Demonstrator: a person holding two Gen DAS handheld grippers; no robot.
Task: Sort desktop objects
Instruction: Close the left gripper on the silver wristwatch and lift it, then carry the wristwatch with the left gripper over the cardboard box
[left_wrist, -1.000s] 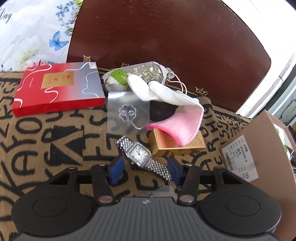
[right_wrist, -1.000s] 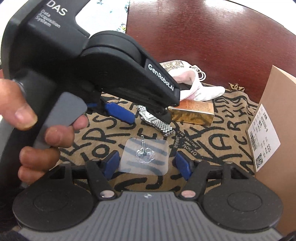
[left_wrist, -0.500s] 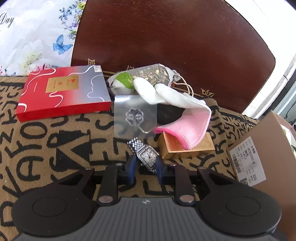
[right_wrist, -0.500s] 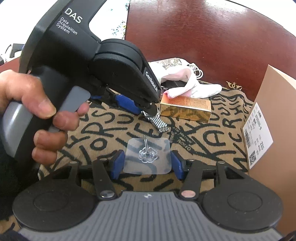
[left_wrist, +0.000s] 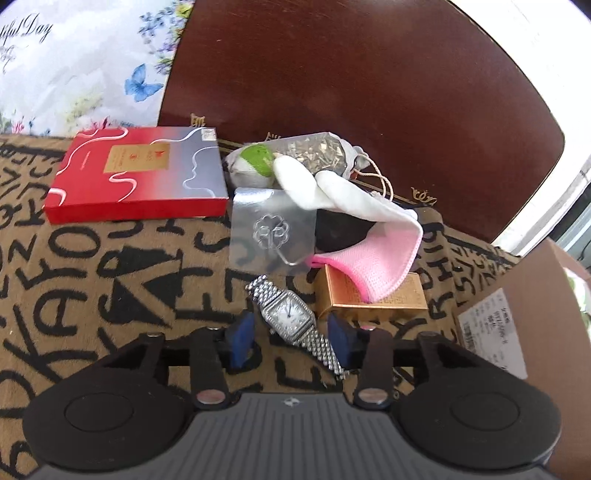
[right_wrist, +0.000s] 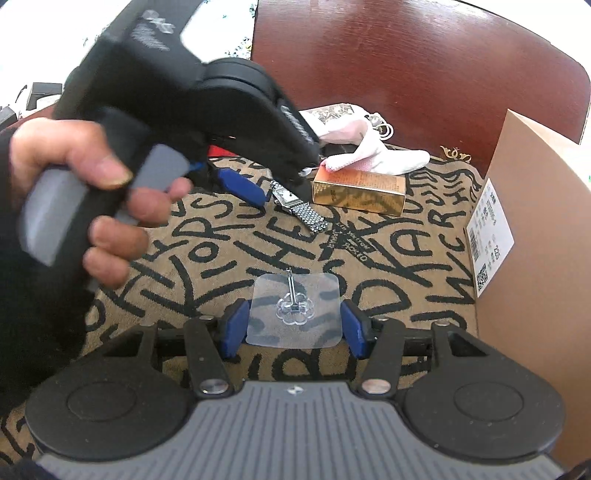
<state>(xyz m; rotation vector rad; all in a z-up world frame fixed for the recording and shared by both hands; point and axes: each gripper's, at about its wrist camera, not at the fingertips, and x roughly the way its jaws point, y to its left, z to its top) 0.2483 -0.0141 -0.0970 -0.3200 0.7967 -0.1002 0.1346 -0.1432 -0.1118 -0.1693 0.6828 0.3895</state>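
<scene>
My left gripper (left_wrist: 291, 338) is opening around the silver mesh-band rectangular watch (left_wrist: 290, 317); my right gripper (right_wrist: 294, 326), parted, flanks the clear soft-plastic adhesive hook square (right_wrist: 294, 310).

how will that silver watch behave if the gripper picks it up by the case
The silver watch has a finely linked metal band that snakes across the patterned cloth, so both ends would probably droop. The polished metal looks slippery against the blue pads. The left hand-held gripper is opening around it, pads apart from the case.

Left tool (left_wrist: 290, 338) opening; right tool (right_wrist: 293, 326) parted, both angled down.
</scene>
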